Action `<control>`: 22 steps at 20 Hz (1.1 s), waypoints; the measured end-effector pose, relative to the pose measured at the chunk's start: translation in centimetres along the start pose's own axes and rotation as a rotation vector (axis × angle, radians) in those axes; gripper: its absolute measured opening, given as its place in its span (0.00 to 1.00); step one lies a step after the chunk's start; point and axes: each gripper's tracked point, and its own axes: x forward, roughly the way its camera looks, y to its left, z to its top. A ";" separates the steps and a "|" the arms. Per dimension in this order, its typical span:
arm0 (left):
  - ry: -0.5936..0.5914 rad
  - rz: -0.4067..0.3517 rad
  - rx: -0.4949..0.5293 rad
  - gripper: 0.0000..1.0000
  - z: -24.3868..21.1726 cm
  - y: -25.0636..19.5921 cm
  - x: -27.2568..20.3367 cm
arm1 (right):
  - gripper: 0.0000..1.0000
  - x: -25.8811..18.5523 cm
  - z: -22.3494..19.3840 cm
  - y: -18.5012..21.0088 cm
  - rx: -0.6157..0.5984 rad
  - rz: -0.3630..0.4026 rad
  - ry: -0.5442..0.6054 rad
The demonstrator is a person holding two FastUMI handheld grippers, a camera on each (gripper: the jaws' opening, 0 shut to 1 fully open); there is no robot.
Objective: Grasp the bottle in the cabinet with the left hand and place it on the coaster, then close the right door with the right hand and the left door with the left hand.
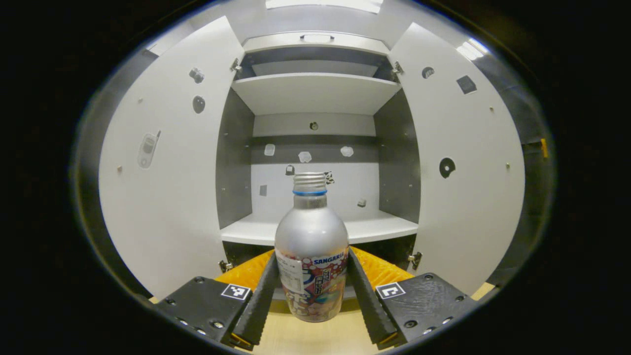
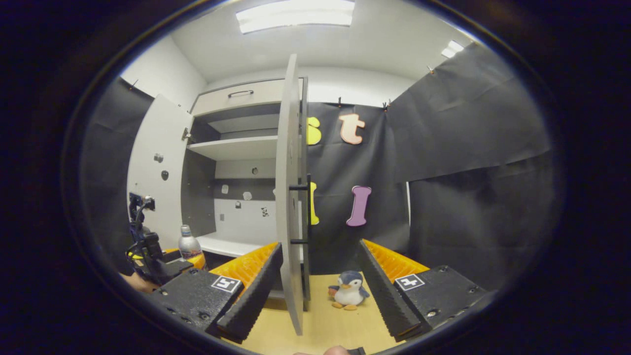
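Two black ribbed fingers of the left gripper (image 1: 311, 291) press on either side of a silver aluminium bottle with a screw cap, blue neck ring and colourful printed label (image 1: 310, 246), which stands upright between them over the pale wooden tabletop (image 1: 315, 337), out of the cabinet; whether its base touches the wood I cannot tell. Behind the bottle the white two-door cabinet (image 1: 315, 148) stands open: its lower shelf (image 1: 379, 228) is bare, the upper shelf (image 1: 315, 91) likewise, and small stickers dot the back panel and the inner faces of the doors. The left door (image 1: 167, 162) and the right door (image 1: 463, 158) are both swung wide. In the right gripper view the right gripper (image 2: 320, 291) is spread wide with nothing between its fingers, the edge of the white right door (image 2: 291, 197) rising just ahead of it with its black bar handle (image 2: 301, 214). A small plush penguin with a grey head and white belly (image 2: 349, 290) sits on the tabletop beside that door. Farther left, the left gripper (image 2: 153, 256) is seen holding the bottle (image 2: 187, 242) in front of the cabinet's lower shelf.
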 end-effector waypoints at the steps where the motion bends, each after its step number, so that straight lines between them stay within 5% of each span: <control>1: -0.007 -0.011 0.007 0.82 -0.3 -0.4 -0.5 | 0.96 0.0 -0.2 0.0 -0.002 0.001 0.006; 22: 0.188 -0.098 0.047 0.78 -14.8 -4.4 -6.8 | 0.99 -0.2 -2.3 0.6 -0.008 -0.030 0.081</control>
